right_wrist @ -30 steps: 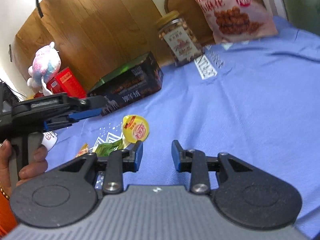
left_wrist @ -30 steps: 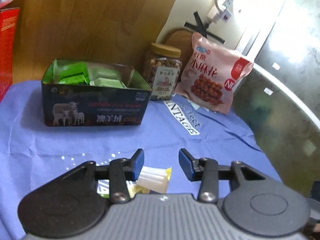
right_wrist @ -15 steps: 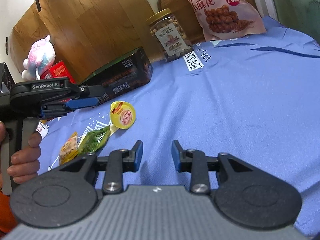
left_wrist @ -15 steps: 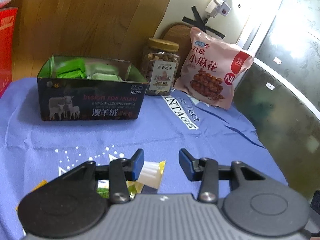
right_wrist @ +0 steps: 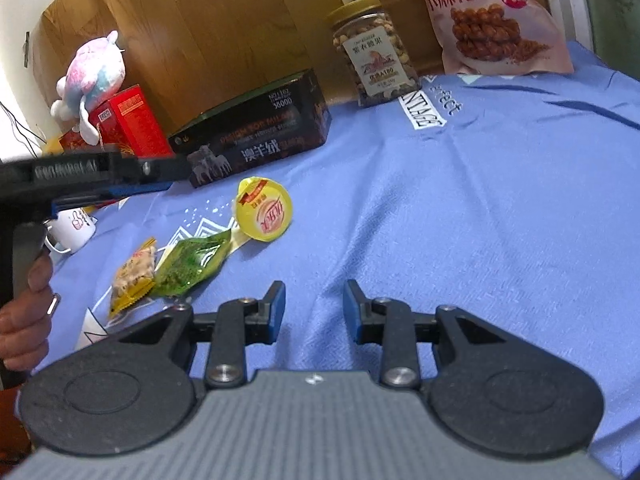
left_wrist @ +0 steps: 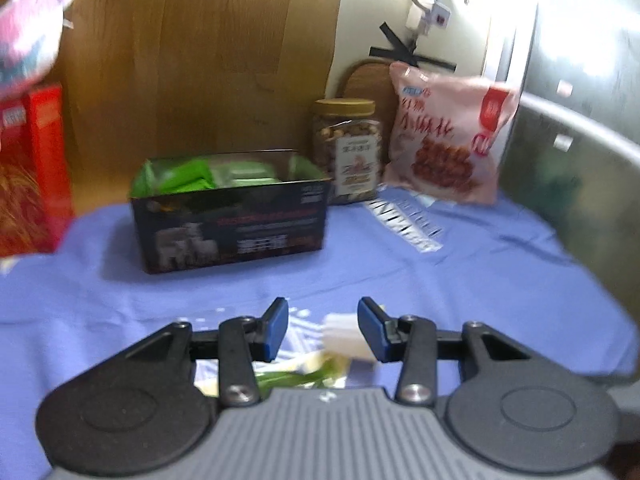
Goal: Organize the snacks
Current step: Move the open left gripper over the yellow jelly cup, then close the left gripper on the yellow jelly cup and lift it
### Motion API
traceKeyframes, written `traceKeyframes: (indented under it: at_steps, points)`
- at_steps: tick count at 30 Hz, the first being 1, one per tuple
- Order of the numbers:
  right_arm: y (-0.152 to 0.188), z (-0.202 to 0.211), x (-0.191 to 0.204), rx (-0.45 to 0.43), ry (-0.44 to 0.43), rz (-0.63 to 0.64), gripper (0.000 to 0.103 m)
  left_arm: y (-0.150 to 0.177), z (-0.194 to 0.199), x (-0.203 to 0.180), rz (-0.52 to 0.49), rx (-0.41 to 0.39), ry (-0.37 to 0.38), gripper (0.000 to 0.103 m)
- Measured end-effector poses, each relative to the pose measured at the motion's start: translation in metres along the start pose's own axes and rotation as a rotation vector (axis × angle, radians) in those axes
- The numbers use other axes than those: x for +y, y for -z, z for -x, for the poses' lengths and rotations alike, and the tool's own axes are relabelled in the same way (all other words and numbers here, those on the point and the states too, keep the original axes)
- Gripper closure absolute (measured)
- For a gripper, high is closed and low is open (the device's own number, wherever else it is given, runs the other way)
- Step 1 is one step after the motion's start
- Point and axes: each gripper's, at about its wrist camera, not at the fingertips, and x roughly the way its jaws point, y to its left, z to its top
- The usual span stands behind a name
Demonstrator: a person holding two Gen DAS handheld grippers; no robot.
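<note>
Three loose snacks lie on the blue cloth: a yellow jelly cup [right_wrist: 264, 212], a green packet [right_wrist: 192, 260] and a small yellow packet [right_wrist: 134, 276]. Behind them stands a dark open box [right_wrist: 256, 132] with green packets inside [left_wrist: 192, 180]. My left gripper [left_wrist: 323, 326] hovers open over the loose snacks, gripping nothing; the jelly cup [left_wrist: 344, 336] shows just inside its right finger and the green packet [left_wrist: 292, 376] under it. In the right wrist view the left gripper [right_wrist: 160, 180] reaches in from the left. My right gripper [right_wrist: 315, 306] is open over bare cloth, right of the snacks.
A nut jar [right_wrist: 370, 52] and a pink snack bag [right_wrist: 496, 20] stand at the back by the wall. A red box [right_wrist: 128, 124] with a plush toy [right_wrist: 94, 72] on it and a white mug [right_wrist: 74, 226] are at the left. A person's hand [right_wrist: 24, 312] holds the left gripper's handle.
The left gripper has swung left, so the box and the jelly cup sit further right in its view. The right gripper has sunk a little and rolled; the three snacks now show fully.
</note>
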Motion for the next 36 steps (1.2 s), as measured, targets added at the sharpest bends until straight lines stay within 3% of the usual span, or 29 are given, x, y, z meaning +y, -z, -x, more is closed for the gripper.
traceKeyframes:
  at_steps: [4,8,11,17,19,22,23,24,36]
  points:
    - [-0.006,0.007,0.001,-0.059,0.032,0.07,0.068,-0.001,0.009,0.021,0.088,0.003,0.038,0.064]
    - [-0.018,0.003,0.002,-0.09,0.003,0.136,0.068,0.002,0.008,0.033,0.154,0.04,0.103,0.063]
    - [-0.026,-0.011,0.006,-0.074,-0.028,0.182,0.067,0.003,0.0,0.028,0.138,0.054,0.107,0.049]
    - [-0.041,-0.052,0.028,-0.005,-0.082,0.296,0.05,-0.005,-0.03,0.004,0.024,0.079,0.099,0.041]
    - [-0.044,-0.067,0.032,0.014,-0.075,0.317,0.043,-0.007,-0.044,-0.001,0.002,0.1,0.096,0.044]
    - [-0.046,-0.084,0.032,0.043,-0.108,0.316,0.042,-0.008,-0.067,-0.004,-0.009,0.152,0.132,0.06]
    - [-0.045,-0.084,0.032,0.027,-0.118,0.316,0.047,-0.007,-0.074,-0.004,-0.009,0.171,0.137,0.066]
    - [-0.045,-0.086,0.032,0.029,-0.131,0.319,0.056,-0.006,-0.077,-0.004,-0.001,0.173,0.143,0.067]
    - [-0.035,-0.05,0.024,-0.041,-0.039,0.226,0.057,-0.006,-0.068,-0.023,0.013,0.184,0.255,0.069]
